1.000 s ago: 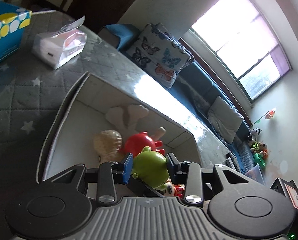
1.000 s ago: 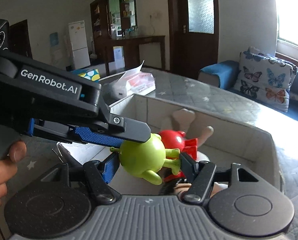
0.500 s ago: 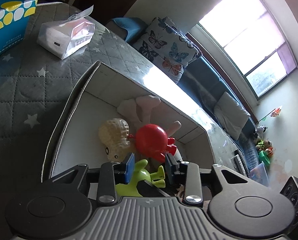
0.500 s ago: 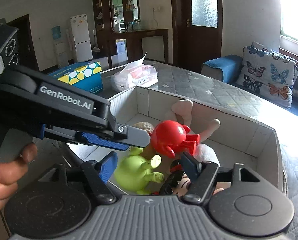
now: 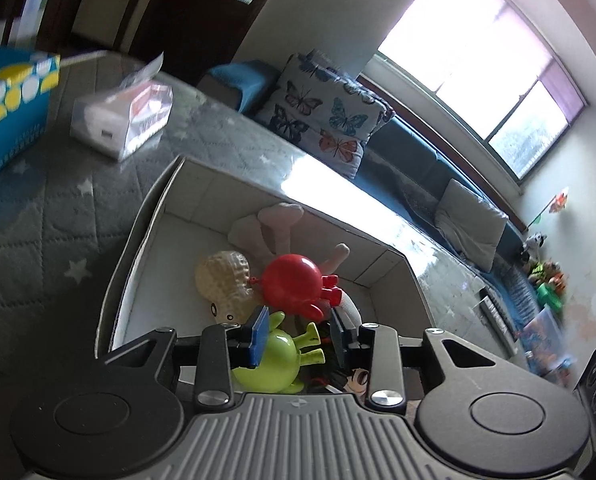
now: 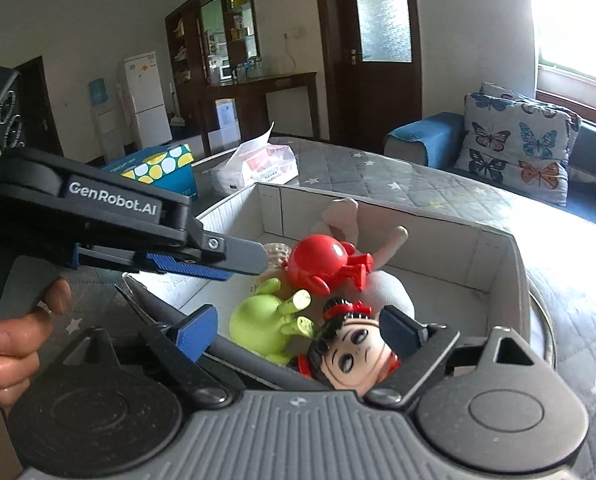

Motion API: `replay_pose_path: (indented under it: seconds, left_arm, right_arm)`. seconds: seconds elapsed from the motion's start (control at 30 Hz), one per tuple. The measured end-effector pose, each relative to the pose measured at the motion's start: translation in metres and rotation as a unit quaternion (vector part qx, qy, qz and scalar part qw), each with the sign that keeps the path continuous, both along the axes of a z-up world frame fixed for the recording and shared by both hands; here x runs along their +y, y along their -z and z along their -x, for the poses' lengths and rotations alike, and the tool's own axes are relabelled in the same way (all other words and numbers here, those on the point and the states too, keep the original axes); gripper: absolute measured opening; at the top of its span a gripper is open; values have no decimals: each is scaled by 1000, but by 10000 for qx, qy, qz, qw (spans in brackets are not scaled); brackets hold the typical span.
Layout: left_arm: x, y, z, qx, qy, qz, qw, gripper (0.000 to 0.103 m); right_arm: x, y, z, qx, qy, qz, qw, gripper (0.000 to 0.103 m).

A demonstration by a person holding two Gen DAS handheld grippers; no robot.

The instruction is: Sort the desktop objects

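Observation:
A white open box (image 5: 138,240) (image 6: 498,264) on the grey quilted table holds several toys. A green round toy (image 5: 274,364) (image 6: 266,328) lies in it beside a red round toy (image 5: 294,284) (image 6: 318,260), a beige knobbly toy (image 5: 222,284), a pale plush (image 5: 270,224) (image 6: 346,216) and a doll head with black hair (image 6: 350,356). My left gripper (image 5: 298,332) is open above the green toy, not holding it; it also shows in the right wrist view (image 6: 234,260). My right gripper (image 6: 298,328) is open and empty above the box's near edge.
A tissue pack (image 5: 126,120) (image 6: 262,164) and a blue box with yellow dots (image 5: 10,100) (image 6: 158,168) lie on the table beyond the white box. A sofa with a butterfly cushion (image 5: 322,116) (image 6: 514,140) stands behind the table.
My left gripper opened and let the green toy drop into the box. Both grippers have drawn back and up from the toys.

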State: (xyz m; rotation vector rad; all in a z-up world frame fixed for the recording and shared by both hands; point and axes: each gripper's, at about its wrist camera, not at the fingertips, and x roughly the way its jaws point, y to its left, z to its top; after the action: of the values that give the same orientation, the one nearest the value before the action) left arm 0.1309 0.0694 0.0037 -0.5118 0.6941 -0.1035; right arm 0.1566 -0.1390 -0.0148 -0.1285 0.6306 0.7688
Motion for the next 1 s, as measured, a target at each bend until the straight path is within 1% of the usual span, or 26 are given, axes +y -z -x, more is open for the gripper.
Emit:
replay_pose_path:
  seconds: [0.03, 0.1, 0.23, 0.3, 0.57, 0.6, 1.0]
  left_arm:
    - [-3, -2, 4, -63, 9, -97, 9999, 36]
    - [-8, -7, 11, -183, 25, -290, 9994, 36]
    - [-20, -12, 25, -307, 106, -630, 9975, 37]
    - [-25, -13, 31, -310, 131, -768, 9965, 37]
    - [-40, -11, 55, -263, 140, -1280, 9913, 37]
    - [-42, -10, 58, -242, 139, -1339, 9906, 37]
    - [-56, 5, 77, -10, 167, -1586, 9872, 37]
  right_arm:
    - [-2, -1, 3, 1, 32, -18, 10000, 91]
    - [-6, -2, 7, -7, 89, -48, 9999, 95]
    - [-11, -4, 14, 4, 192, -85, 9998, 96]
    - [-14, -4, 18, 23, 247, -118, 9996, 98]
    - [-25, -1, 35, 65, 384, -153, 9991, 100]
    - [-25, -1, 38, 47, 411, -144, 9990, 102]
    - [-39, 13, 59, 230, 638, -125, 9976, 103]
